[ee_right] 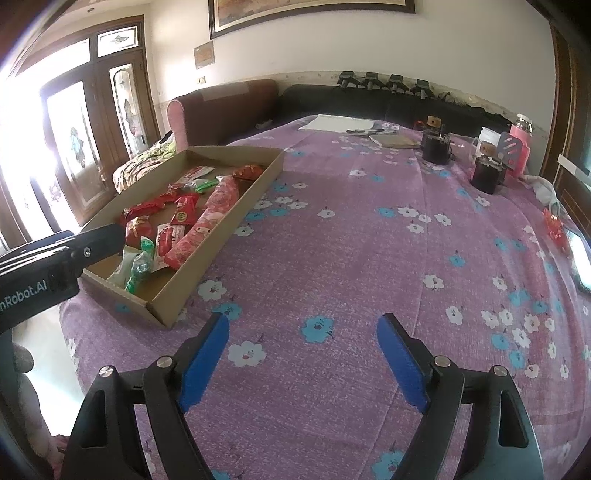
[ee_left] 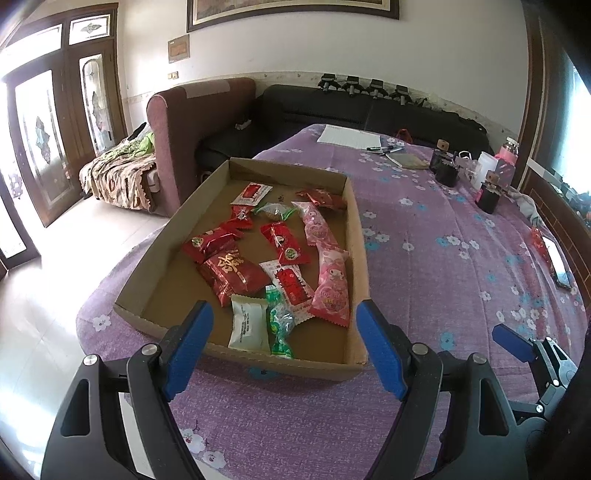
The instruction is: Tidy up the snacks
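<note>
Snacks (ee_left: pixel 280 258) are lying in the cardboard tray (ee_left: pixel 360 236), and we are holding the left gripper (ee_left: pixel 284 332) and right gripper (ee_right: pixel 303 345) wide and empty, seemingly needing the stray red packet (ee_right: pixel 554 227) at three o'clock next.

We see a white wall (ee_left: pixel 332 51) with a dark-framed picture (ee_left: pixel 291 11) hung high and a small plaque (ee_left: pixel 178 48) beside it. Below runs a black sofa (ee_left: pixel 369 107), next to a maroon armchair (ee_left: pixel 199 122). On the left, wooden doors with patterned glass (ee_left: pixel 44 140) let in bright daylight over a pale tiled floor (ee_left: pixel 55 295). A purple floral cloth (ee_right: pixel 351 240) covers the table
</note>
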### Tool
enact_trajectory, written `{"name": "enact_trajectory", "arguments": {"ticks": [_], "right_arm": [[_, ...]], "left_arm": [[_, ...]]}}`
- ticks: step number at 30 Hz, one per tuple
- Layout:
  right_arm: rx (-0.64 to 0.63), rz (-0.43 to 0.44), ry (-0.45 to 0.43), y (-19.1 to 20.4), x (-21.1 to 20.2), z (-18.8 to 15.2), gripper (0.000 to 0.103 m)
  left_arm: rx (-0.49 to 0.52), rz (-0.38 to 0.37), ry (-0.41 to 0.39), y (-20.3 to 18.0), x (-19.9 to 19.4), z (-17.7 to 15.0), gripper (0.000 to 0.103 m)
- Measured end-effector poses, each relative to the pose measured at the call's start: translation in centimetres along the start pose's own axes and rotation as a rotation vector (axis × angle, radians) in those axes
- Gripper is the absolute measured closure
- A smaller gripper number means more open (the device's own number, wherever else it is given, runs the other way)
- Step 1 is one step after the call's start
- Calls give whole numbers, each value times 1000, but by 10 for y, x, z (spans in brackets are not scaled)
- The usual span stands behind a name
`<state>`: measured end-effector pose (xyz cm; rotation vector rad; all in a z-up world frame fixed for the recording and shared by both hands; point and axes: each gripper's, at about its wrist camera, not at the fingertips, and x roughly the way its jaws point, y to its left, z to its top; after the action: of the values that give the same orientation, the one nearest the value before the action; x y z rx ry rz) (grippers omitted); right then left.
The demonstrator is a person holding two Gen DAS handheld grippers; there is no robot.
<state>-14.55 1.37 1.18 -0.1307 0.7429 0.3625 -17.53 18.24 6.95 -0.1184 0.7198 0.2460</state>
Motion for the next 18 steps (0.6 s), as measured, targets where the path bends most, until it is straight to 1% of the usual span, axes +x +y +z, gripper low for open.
{"name": "enact_trajectory", "arguments": {"ticks": [3,9,18], "right_arm": [[-4,-4,-3,1,-1,0,19],[-7,-10,-4,3,-2,-1,19],[-17,-6,-7,6,-5,-4,19]], "left_arm": [[-7,6,-21,1,-4,0,23],[-38,3,-92,10,-17,-1,23],[-67,10,-149,15,-26,-1,23]]}}
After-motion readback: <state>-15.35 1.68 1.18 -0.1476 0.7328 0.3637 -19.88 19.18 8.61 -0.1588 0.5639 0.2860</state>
